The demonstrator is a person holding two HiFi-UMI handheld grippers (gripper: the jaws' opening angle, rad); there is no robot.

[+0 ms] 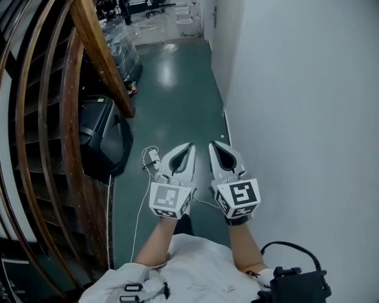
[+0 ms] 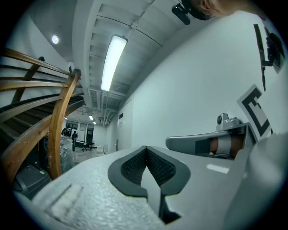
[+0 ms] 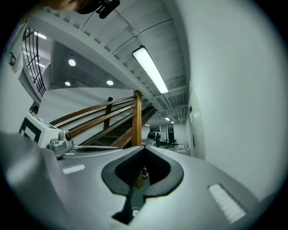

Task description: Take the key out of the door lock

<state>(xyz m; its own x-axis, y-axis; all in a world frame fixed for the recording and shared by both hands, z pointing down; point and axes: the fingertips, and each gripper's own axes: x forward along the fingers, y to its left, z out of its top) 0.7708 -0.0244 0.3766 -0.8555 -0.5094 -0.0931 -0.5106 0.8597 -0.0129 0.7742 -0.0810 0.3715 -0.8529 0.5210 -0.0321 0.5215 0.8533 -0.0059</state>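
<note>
Two hand-held grippers, held side by side and pointing level along a corridor. Far to the left of the left gripper point(image 1: 189, 147): a curved wooden stair railing point(image 1: 89, 41), with a black case point(image 1: 100, 136) on the green floor point(image 1: 172, 89) below it. Just left of the left gripper's tips, on the floor beneath: a white cable point(image 1: 151, 157) with a small plug. Left gripper: jaws together, tips meeting, nothing between the pads; the left marker cube point(image 1: 170, 200) sits at its near end, over the person's left forearm point(image 1: 155, 239). Right gripper point(image 1: 215, 147): just beside the left gripper, not touching it; jaws likewise together, with nothing clamped; the right marker cube point(image 1: 240, 197) sits at its near end. To the right of the right gripper: a plain white wall point(image 1: 308, 118), running the length of the corridor. Ahead of both grippers: a lit ceiling light strip point(image 2: 112, 60) overhead and, at the corridor's far end, a bright room point(image 1: 160, 12). Key and door lock: shown in no view, so their place cannot be told
</note>
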